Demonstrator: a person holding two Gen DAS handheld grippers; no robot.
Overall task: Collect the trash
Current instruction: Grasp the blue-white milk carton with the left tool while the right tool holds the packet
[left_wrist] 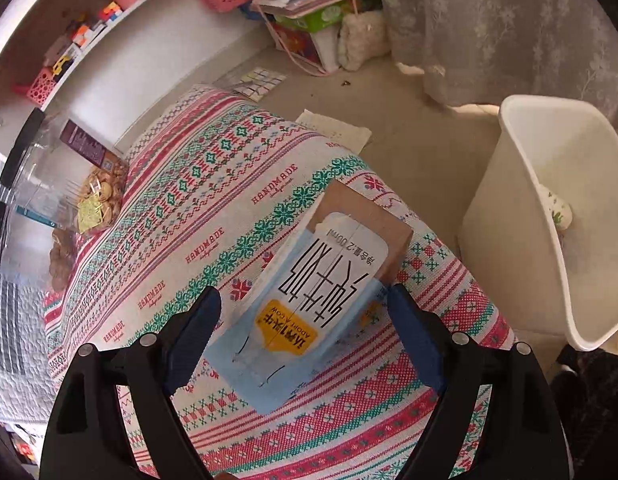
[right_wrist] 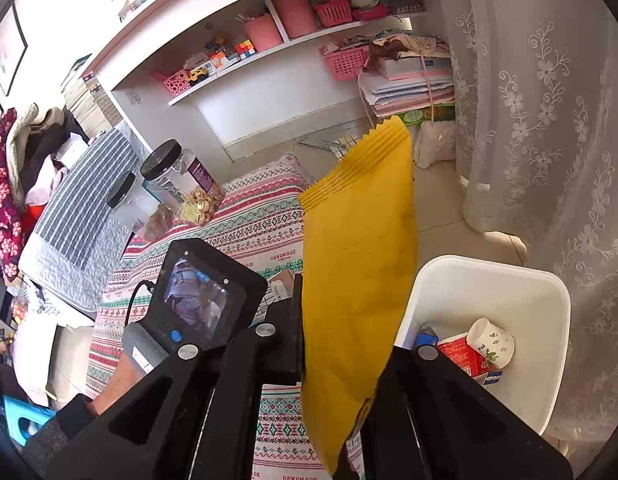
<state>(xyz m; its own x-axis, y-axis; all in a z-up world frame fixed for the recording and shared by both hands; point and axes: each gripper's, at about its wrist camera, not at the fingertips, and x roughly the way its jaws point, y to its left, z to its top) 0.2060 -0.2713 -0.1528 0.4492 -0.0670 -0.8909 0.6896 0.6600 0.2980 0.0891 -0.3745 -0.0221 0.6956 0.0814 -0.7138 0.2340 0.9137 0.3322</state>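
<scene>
Blue-padded fingers of the left hand-held gripper [left_wrist: 303,316] fill the bottom of the left wrist view, spread wide on either side of a blue-and-white milk carton [left_wrist: 309,300] that lies flat on the patterned cloth [left_wrist: 197,216] of the counter; whether the pads touch the carton's sides I cannot tell. The carton's far end rests against a small brown cardboard box [left_wrist: 369,212] at the frame's centre right. At the right edge of that view stands a white trash bin [left_wrist: 521,216] on the floor, just beside the counter, with a floral paper cup [left_wrist: 557,210] showing inside. At the left edge, clear jars with black lids [left_wrist: 69,184] hold snacks. In the right wrist view, the right hand-held gripper [right_wrist: 341,364] is clamped narrowly on a yellow snack bag [right_wrist: 357,248], which stands up through the middle of the frame with its crimped edge at the top. The same bin [right_wrist: 549,292] sits at the lower right, just beside the bag, and holds the cup [right_wrist: 491,342] and a red carton [right_wrist: 461,354]. The other gripper's black body with its small screen [right_wrist: 197,292] shows at lower left, over the cloth.
</scene>
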